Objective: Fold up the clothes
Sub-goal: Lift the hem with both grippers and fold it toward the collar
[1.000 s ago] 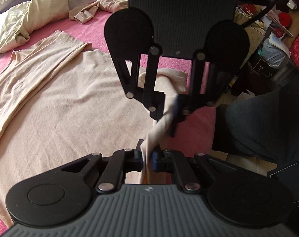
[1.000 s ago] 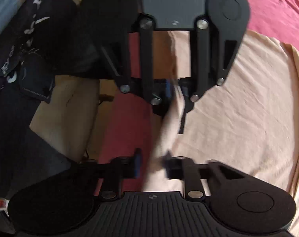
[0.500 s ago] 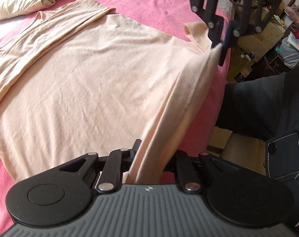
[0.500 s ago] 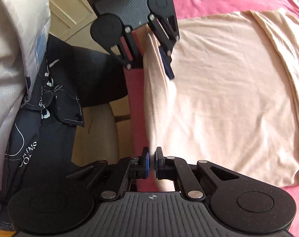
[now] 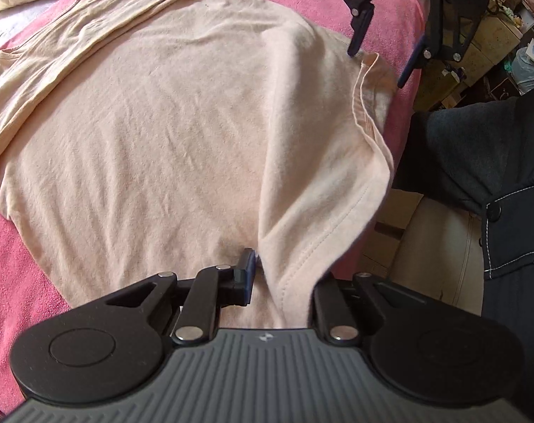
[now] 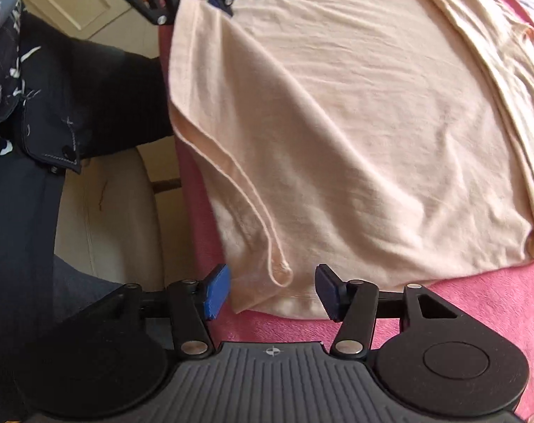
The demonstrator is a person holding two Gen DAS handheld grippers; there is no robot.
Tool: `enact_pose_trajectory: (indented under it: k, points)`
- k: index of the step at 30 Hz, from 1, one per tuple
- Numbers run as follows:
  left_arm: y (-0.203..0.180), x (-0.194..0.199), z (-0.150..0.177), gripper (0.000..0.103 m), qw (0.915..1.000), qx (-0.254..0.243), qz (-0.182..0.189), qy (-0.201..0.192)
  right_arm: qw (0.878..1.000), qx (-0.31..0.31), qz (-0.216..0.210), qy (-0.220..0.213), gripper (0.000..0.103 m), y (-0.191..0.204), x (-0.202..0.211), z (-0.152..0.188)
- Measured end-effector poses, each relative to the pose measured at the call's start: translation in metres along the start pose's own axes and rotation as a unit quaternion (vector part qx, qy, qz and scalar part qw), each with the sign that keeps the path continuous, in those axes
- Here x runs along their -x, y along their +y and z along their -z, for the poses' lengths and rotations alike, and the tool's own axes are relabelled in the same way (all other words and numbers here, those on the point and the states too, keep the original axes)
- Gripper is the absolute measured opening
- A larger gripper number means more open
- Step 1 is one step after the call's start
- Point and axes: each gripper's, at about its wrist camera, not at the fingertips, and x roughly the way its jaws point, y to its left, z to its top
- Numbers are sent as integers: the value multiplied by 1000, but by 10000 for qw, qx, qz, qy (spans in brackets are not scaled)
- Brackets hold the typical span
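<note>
Peach T-shirt (image 5: pixel 168 134) spread on pink bedspread (image 5: pixel 17 264), near edge folded over, left gripper (image 5: pixel 281 278) and right gripper (image 6: pixel 272 290) both spread wide, gripping nothing, second peach garment (image 5: pixel 73 38) alongside, person's dark-trousered leg (image 5: pixel 478 151) beside bed

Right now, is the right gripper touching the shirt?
Apart. In the right wrist view the right gripper has its jaws spread wide, and the shirt hem lies loose between them, with a gap showing at each pad.
</note>
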Motion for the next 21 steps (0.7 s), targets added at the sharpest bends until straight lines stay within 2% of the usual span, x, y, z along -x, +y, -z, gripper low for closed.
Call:
enact_pose_trajectory:
  k: [1, 3, 7, 11, 13, 14, 21]
  points:
    - [0, 0, 2, 15, 10000, 5, -14, 36, 9999, 52, -85, 42, 45, 1, -4, -1]
    - [0, 2, 11, 15, 9998, 50, -73, 162, 9999, 1, -93, 38, 10, 0, -6, 1]
    - [9, 11, 29, 18, 9990, 241, -290, 235, 9997, -237, -6, -102, 10, -6, 5, 5]
    - [4, 20, 37, 5, 9962, 137, -853, -70, 9978, -600, -57, -273, 10, -14, 32, 13]
    - [-2, 19, 40, 4, 9942, 17, -1062, -179, 9963, -766, -108, -382, 10, -20, 45, 15]
    - [-5, 18, 41, 1, 9937, -37, -1100, -215, 9954, -850, -130, -426, 10, -23, 50, 15]
    - [-14, 10, 41, 1, 9899, -476, -1325, -152, 9933, -1071, -105, -426, 10, -34, 70, 20]
